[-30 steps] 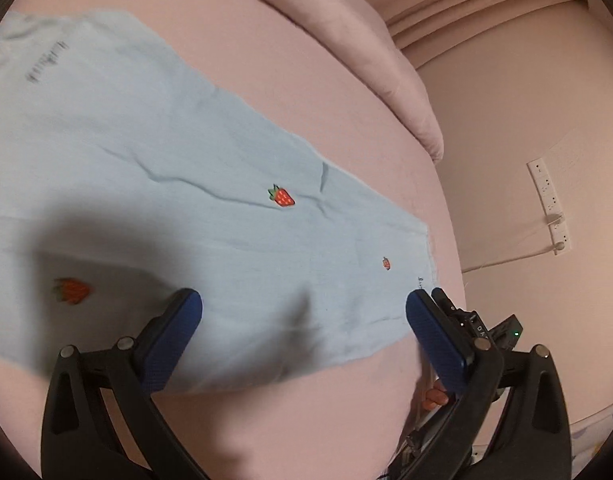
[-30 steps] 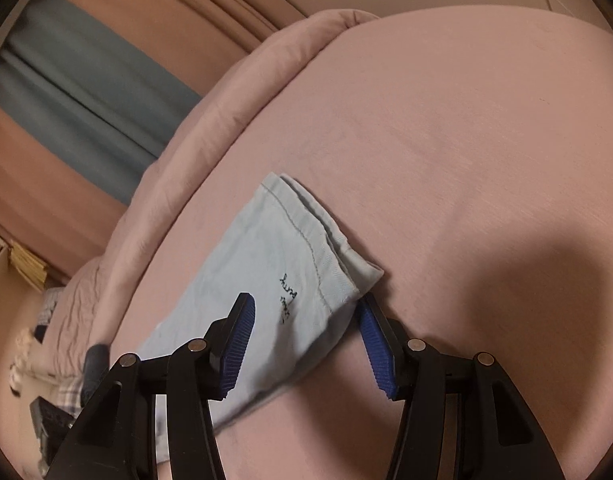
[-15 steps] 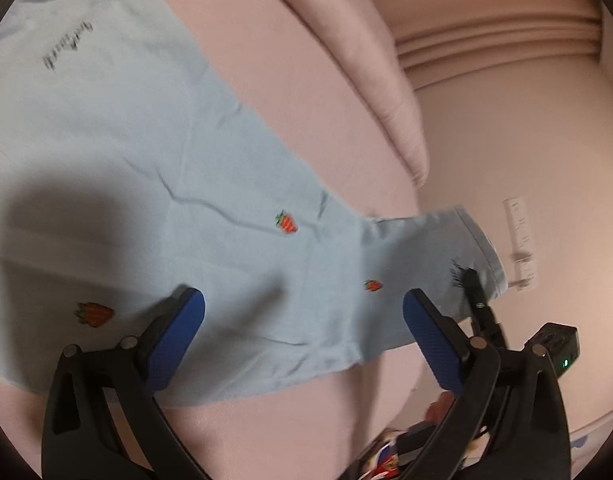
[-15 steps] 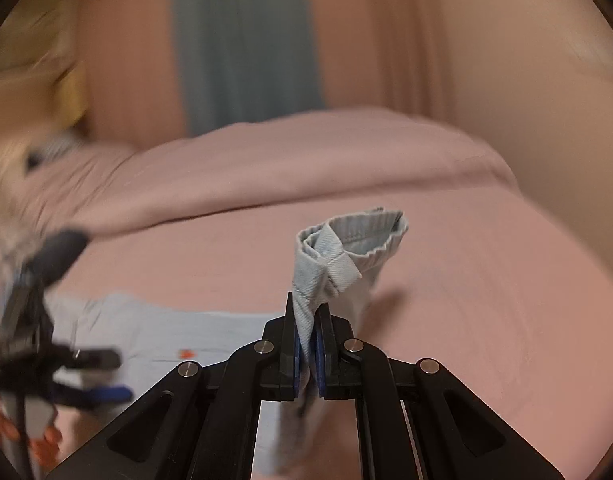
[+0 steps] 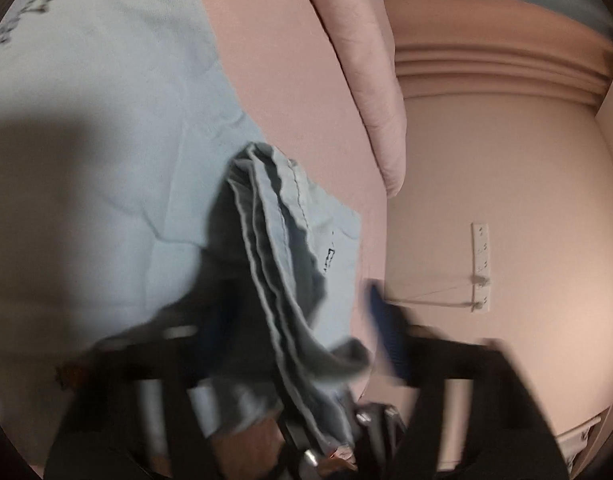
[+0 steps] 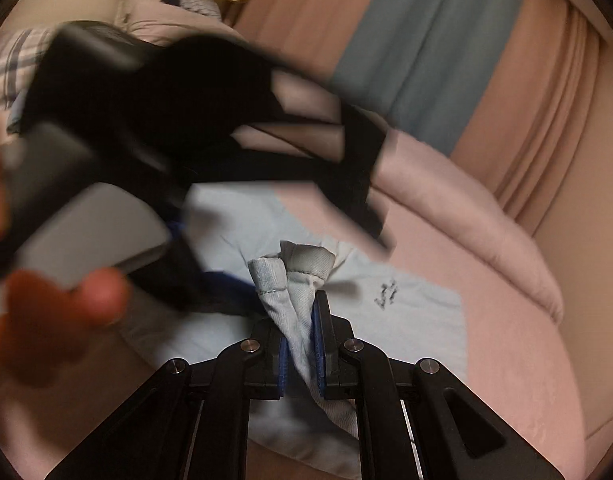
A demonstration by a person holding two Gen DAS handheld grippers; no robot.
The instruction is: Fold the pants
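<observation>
Light blue pants [image 5: 86,140] lie spread on the pink bed [image 5: 290,80], with dark lettering near one edge [image 6: 386,292]. My right gripper [image 6: 302,344] is shut on the bunched leg hem [image 6: 294,276] and holds it over the spread cloth. The same hem folds [image 5: 274,240] hang between the fingers of my left gripper [image 5: 298,328]. Its jaws are closing, and a gap still shows beside the blurred blue right pad [image 5: 386,332]. In the right wrist view a hand [image 6: 58,312] holds the left gripper's black frame at the left.
A rolled pink duvet [image 5: 370,92] lies along the far side of the bed. Beyond it are a wall with a socket strip [image 5: 480,264] and cable, and pink and blue curtains [image 6: 446,40]. Checked bedding [image 6: 10,64] lies at the far left.
My right gripper shut on the leg hem, lifted it and carried it across over the pants. My left gripper's jaws came partly together around the hem.
</observation>
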